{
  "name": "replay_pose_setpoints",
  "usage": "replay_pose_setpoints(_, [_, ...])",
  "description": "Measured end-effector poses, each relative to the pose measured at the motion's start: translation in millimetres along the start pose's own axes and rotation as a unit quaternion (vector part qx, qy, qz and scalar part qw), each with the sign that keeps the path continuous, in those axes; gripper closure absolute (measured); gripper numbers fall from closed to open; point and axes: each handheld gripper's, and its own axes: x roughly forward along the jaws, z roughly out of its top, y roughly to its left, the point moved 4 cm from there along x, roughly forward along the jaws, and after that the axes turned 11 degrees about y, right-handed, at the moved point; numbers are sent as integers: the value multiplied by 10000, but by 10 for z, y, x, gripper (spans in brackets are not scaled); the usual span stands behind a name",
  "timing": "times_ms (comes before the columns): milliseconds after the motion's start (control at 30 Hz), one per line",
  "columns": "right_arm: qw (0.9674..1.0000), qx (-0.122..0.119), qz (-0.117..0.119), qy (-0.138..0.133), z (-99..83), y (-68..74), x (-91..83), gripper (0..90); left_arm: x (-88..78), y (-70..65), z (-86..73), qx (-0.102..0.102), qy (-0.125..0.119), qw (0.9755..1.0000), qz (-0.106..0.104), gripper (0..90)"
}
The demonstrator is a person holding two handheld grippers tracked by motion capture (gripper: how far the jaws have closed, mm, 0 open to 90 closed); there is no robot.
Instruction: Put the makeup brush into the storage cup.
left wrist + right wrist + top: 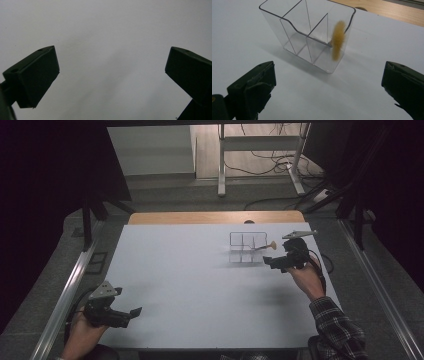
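On the far right part of the white bench (200,285) stands a clear plastic divided organizer (312,37), upright, with a tan bristled brush (338,40) leaning in its right-hand compartment, bristle head poking past the rim. Just in front of it hovers the right tool (274,263), jaws wide apart and empty. Well apart, at the near left corner, the left tool (131,315) sits low over bare bench, jaws also spread.

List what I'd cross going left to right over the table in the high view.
Left claw → clear organizer → brush → right claw
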Motion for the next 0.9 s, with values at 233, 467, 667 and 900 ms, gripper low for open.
replay_pose_setpoints(233, [10000,-7,13,0,-66,23,-23,0,-3,8,0,-36,-11,10000,5,0])
replay_pose_setpoints(467, [9999,-99,14,78,-122,70,-32,0,3,10,-3,-33,10,10000,-28,0])
replay_pose_setpoints(667, [9998,-137,27,129,-176,95,-47,0,5,11,-3,-32,28,10000,-43,0])
replay_pose_setpoints(900, [9998,-161,68,137,-240,125,-94,0,5,15,-4,-80,30,9999,-67,0])
